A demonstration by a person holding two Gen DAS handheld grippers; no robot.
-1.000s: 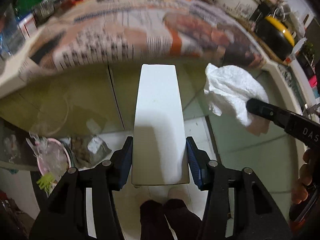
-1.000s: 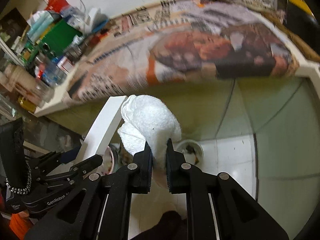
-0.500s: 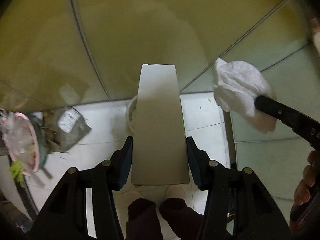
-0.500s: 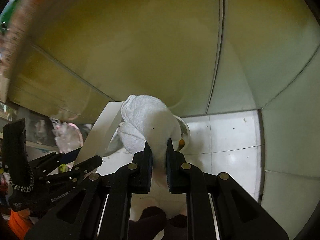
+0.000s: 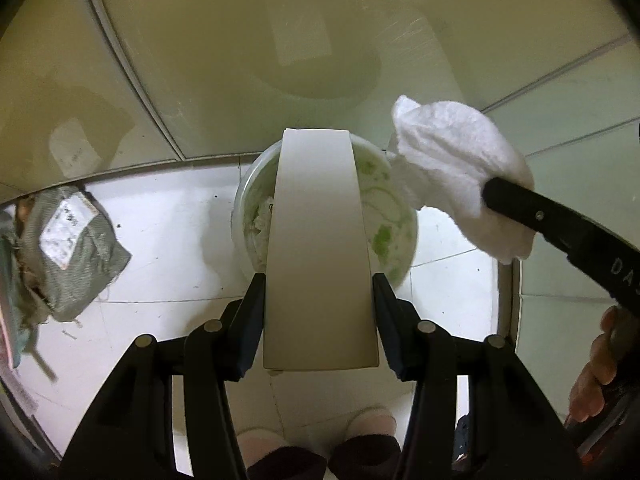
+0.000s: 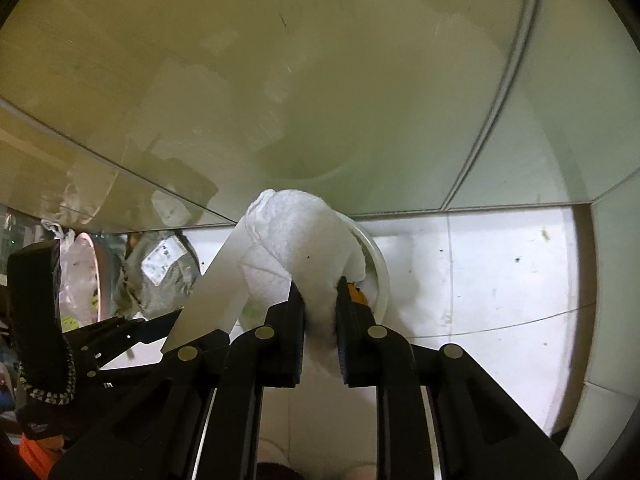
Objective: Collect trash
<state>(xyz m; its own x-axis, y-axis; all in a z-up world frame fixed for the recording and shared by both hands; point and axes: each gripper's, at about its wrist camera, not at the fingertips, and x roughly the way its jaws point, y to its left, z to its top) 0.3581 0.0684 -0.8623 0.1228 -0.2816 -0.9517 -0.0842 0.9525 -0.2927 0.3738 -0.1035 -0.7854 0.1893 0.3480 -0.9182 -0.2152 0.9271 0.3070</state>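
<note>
- While you point both tools steeply down at the floor, your feet in pale slippers (image 5: 372, 426) sit at the bottom edge of the left wrist view, nearest the camera.
- Your left gripper (image 5: 319, 284) is clamped on a flat white box (image 5: 320, 264); both pads press its long sides and the box runs up the centre of the frame.
- Your right gripper (image 6: 320, 280) pinches a crumpled white paper towel (image 6: 304, 240) in a narrow grip; its jaws have just been easing apart a little, yet the towel sits squeezed between the pads.
- In the left wrist view that towel (image 5: 456, 176) shows at centre right, with your right hand (image 5: 600, 364) at the right edge.
- Beyond the box tip stands a round white bin (image 5: 392, 216) with a green-patterned liner and some paper inside; the box covers its middle, and the towel overlaps its right rim in the frame.
- At centre left a grey wrapped bundle (image 5: 68, 248) with a white label lies on the white floor tiles (image 5: 168, 224).
- Farthest, a yellowish cabinet front (image 5: 240, 40) fills the upper frame.
</note>
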